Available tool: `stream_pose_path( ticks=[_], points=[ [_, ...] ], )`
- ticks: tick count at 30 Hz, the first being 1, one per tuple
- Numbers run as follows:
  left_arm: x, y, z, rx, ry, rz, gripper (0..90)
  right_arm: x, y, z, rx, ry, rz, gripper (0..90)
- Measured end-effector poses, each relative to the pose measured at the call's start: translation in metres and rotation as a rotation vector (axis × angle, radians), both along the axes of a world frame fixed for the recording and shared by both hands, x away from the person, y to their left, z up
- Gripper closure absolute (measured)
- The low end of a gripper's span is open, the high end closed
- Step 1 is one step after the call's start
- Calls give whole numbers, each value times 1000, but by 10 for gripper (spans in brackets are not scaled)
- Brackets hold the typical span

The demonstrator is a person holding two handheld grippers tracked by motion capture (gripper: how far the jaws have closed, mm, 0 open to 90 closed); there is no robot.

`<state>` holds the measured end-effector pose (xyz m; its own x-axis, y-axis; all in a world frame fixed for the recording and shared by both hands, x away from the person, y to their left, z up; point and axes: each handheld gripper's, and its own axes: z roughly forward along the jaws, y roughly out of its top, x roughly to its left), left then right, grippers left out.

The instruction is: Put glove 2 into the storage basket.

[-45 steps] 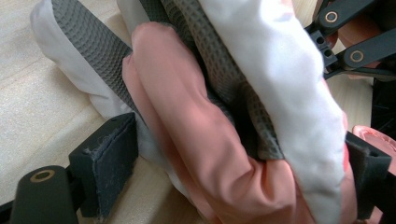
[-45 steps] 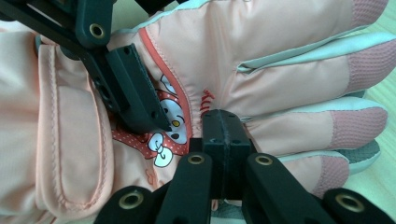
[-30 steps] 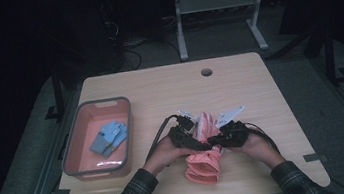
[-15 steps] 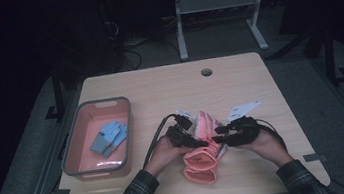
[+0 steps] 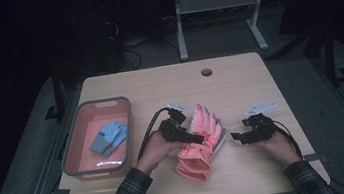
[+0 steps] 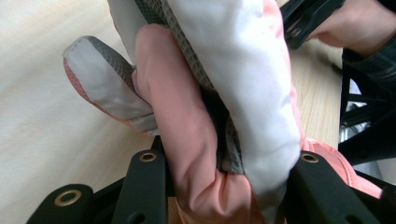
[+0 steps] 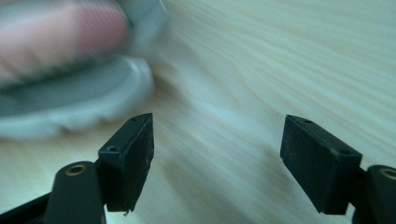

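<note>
A pink glove with white and grey palm fabric (image 5: pixel 201 146) lies mid-table. My left gripper (image 5: pixel 199 137) is shut on its middle, its jaws having just closed. In the left gripper view the bunched glove (image 6: pixel 219 107) is squeezed between the two black jaws of that gripper (image 6: pixel 224 172). My right gripper (image 5: pixel 236 137) stands to the right of the glove, apart from it. Its jaws have just been opening. In the right gripper view the right gripper (image 7: pixel 217 149) is open over bare wood, and the blurred glove (image 7: pixel 70 70) lies at the upper left.
A pink-lined grey bin (image 5: pixel 73 145) stands at the table's left with a blue glove (image 5: pixel 109 136) inside. A round cable hole (image 5: pixel 206 72) sits near the far edge. The other hand's gripper (image 6: pixel 303 23) shows beyond the glove in the left gripper view.
My right gripper let go of the glove, opened, and moved off to the right. The left gripper closed on the glove and lifted slightly.
</note>
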<state>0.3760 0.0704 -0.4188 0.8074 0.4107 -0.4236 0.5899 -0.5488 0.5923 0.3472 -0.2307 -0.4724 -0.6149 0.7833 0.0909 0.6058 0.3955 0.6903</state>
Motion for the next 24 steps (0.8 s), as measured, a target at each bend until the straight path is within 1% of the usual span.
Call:
stream_pose_path(
  ticks=[1, 5, 6, 7, 9, 11, 12, 13, 14, 18, 21, 22, 23, 24],
  points=[
    [0, 3, 3, -4, -6, 5, 618, 1, 0, -2, -16, -9, -1, 230],
    [2, 13, 15, -16, -21, 36, 618, 1, 1, -3, -24, -18, -10, 212],
    [3, 17, 18, -15, -24, 36, 618, 1, 2, -4, -26, -25, -10, 196],
    [4, 21, 22, -17, -27, 43, 618, 1, 4, -6, -36, -45, -12, 159],
    [4, 26, 27, -22, -37, 58, 616, 1, 4, -7, -33, -49, -10, 148],
    [7, 33, 33, -25, -34, 74, 615, 1, 4, -8, -31, -54, -7, 141],
    [7, 36, 35, -23, -38, 76, 615, 1, 4, -9, -27, -58, -6, 133],
    [8, 40, 39, -26, -41, 89, 615, 1, 4, -9, -24, -60, -6, 127],
    [9, 44, 41, -23, -42, 92, 615, 1, 5, -10, -16, -60, -13, 121],
    [10, 58, 53, -19, -55, 113, 614, 1, 5, -10, -16, -57, -14, 120],
    [11, 71, 63, -19, -66, 140, 613, 1, 5, -10, -16, -57, -14, 120],
    [12, 78, 68, -13, -75, 150, 613, 1, 5, -10, -16, -57, -13, 120],
    [12, 82, 71, -17, -78, 162, 612, 1, 5, -10, -16, -57, -13, 120],
    [13, 89, 76, -18, -83, 173, 612, 1, 5, -10, -16, -58, -13, 120]
  ],
)
